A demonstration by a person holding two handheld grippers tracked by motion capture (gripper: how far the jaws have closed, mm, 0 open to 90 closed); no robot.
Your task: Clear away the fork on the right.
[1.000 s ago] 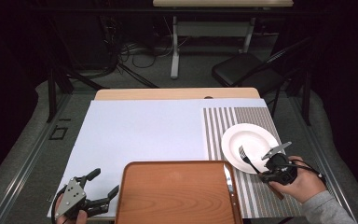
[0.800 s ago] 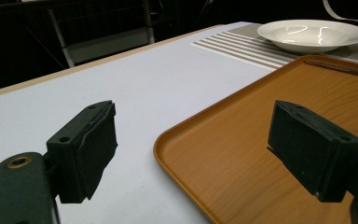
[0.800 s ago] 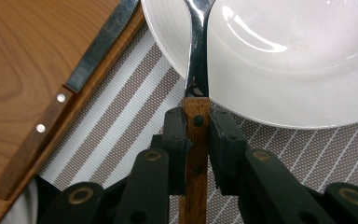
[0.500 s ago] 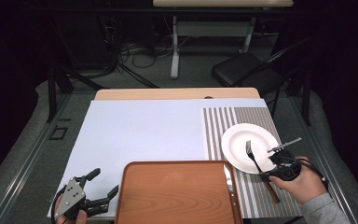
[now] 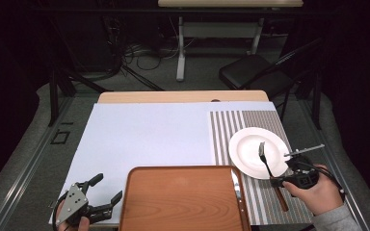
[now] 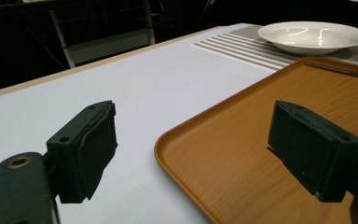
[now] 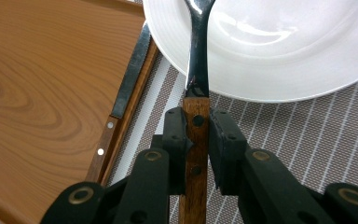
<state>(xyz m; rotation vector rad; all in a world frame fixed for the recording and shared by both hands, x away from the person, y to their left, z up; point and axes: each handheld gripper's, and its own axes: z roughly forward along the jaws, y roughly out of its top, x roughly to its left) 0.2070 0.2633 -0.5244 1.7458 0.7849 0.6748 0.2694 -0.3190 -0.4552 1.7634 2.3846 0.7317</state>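
A fork (image 5: 265, 159) with a wooden handle is held in my right gripper (image 5: 277, 181), which is shut on the handle. Its metal head hangs over the white plate (image 5: 248, 153) on the striped placemat (image 5: 243, 126). In the right gripper view the jaws clamp the fork (image 7: 197, 70) just below where metal meets wood, with the plate (image 7: 284, 56) beyond. My left gripper (image 5: 108, 187) stands open at the table's near left corner. In the left gripper view its pads (image 6: 91, 149) are wide apart and straddle the near left corner of the brown tray (image 6: 270, 121).
The brown tray (image 5: 183, 199) lies at the front centre on a pale mat (image 5: 144, 134). A wooden-handled knife (image 5: 236, 185) rests along the tray's right rim, seen as the knife (image 7: 130, 70) in the right gripper view. A black chair (image 5: 250, 72) stands beyond the table.
My right gripper has shifted slightly right and toward the person, and the fork's head has swung farther over the plate. The left gripper has stayed still.
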